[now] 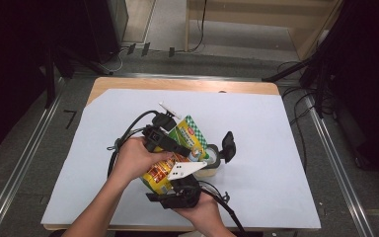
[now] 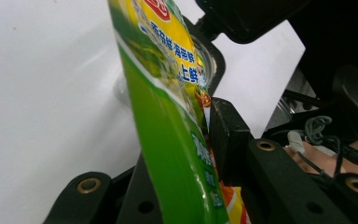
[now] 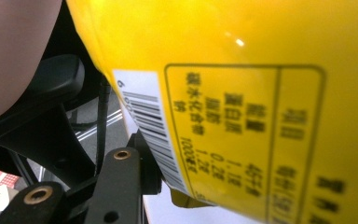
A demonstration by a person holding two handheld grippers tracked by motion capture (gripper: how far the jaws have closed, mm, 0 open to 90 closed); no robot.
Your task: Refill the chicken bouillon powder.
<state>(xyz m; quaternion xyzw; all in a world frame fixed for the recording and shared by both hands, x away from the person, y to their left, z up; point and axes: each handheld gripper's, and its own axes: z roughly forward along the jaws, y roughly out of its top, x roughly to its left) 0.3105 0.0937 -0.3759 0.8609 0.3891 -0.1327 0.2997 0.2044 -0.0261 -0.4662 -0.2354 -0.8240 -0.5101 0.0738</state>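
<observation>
Jaws of both grippers on seasoning pouch (image 1: 177, 150) over jar (image 1: 210, 163)

A big sheet (image 1: 276, 148) lay on the table (image 1: 187, 84). A pouch (image 1: 177, 148) was held above the middle of the sheet, between the two grippers. The left gripper (image 1: 165, 136) was at the far end of the pouch, and the right gripper (image 1: 177, 190) was at the near end, close to the table's front edge. A small cup (image 1: 209, 165) sat on the sheet just right of the pouch.
</observation>
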